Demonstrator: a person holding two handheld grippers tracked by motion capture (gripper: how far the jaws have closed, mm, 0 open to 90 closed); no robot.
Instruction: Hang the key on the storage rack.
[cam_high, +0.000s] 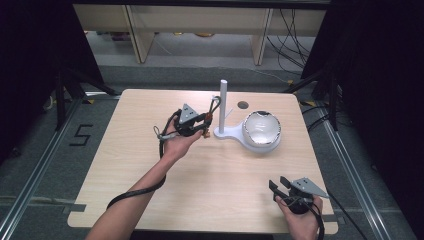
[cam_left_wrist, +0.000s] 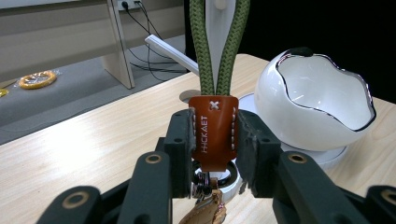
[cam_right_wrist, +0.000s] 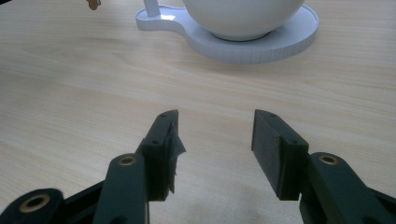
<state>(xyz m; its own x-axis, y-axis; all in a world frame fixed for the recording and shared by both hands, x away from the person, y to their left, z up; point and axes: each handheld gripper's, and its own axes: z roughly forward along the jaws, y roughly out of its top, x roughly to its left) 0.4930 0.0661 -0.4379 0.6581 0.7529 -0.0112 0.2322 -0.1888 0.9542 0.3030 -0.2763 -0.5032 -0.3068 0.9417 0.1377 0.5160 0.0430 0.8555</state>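
High view: gripping a keychain lanyard (cam_high: 209, 111) with the left hand-held gripper (cam_high: 196, 126), lifted near the white post (cam_high: 223, 105) of the stand (cam_high: 226, 133), at about ten o'clock from the white bowl (cam_high: 261, 131); likely lining the loop up for hanging over the post. Resting the right hand-held gripper (cam_high: 278, 186) at five o'clock on the counter (cam_high: 150, 165), out of the way.

Left gripper view: clamping the brown leather tab (cam_left_wrist: 214, 133) squarely between closed jaws, letting the green cord loop (cam_left_wrist: 219, 46) stand upright toward twelve o'clock, keys (cam_left_wrist: 210, 196) dangling at six.

Right gripper view: holding jaws wide apart, empty, pointing at the stand base (cam_right_wrist: 233, 44) at twelve o'clock, seemingly waiting.
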